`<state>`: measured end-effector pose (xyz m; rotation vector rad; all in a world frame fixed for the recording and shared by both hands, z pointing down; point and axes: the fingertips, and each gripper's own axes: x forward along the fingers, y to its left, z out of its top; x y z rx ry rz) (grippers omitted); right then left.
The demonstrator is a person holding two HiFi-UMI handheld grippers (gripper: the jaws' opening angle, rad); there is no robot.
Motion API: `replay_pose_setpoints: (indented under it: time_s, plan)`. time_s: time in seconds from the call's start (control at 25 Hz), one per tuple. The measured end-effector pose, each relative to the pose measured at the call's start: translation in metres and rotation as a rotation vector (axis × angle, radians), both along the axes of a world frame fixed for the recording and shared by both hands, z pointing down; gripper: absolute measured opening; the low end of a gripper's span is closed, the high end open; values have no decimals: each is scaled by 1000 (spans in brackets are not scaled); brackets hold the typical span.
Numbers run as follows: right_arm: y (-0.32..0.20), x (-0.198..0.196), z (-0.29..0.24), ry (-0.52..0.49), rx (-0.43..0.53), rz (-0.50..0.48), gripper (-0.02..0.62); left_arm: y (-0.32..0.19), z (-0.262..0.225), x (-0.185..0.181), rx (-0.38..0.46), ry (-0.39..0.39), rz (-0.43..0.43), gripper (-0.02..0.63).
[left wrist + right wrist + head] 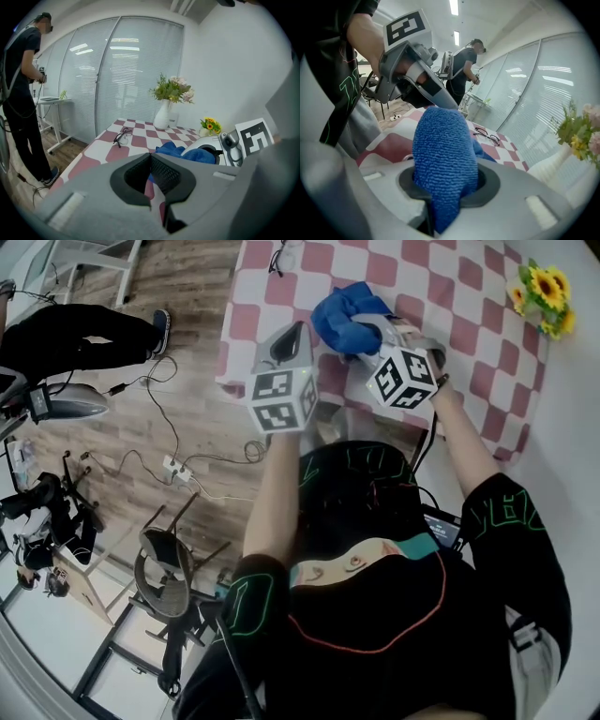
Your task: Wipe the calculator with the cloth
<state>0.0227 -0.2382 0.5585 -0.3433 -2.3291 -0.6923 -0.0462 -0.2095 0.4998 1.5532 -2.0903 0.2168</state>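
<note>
Above the near edge of the pink-and-white checked table (469, 306), my right gripper (370, 329) is shut on a blue cloth (345, 317). In the right gripper view the cloth (443, 159) stands bunched up out of the jaws of the right gripper (440, 187). My left gripper (292, 334) hovers just left of the cloth, off the table's near-left corner. Its jaws are together with nothing between them in the left gripper view (152, 180). No calculator shows in any view.
A pair of glasses (281, 259) lies on the table's far left. Small sunflowers (544, 292) stand at the far right, and a white vase of flowers (164, 117) at the back. A chair (164, 573) and a power strip (173, 468) are on the wooden floor. Another person (21, 93) stands nearby.
</note>
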Motion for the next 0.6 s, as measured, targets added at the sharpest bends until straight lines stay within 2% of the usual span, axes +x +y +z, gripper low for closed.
replay_pose_setpoints:
  time_s: [0.6]
  plan:
    - [40, 35, -5, 20, -46, -34, 118, 12, -8, 19, 16, -7, -1, 11]
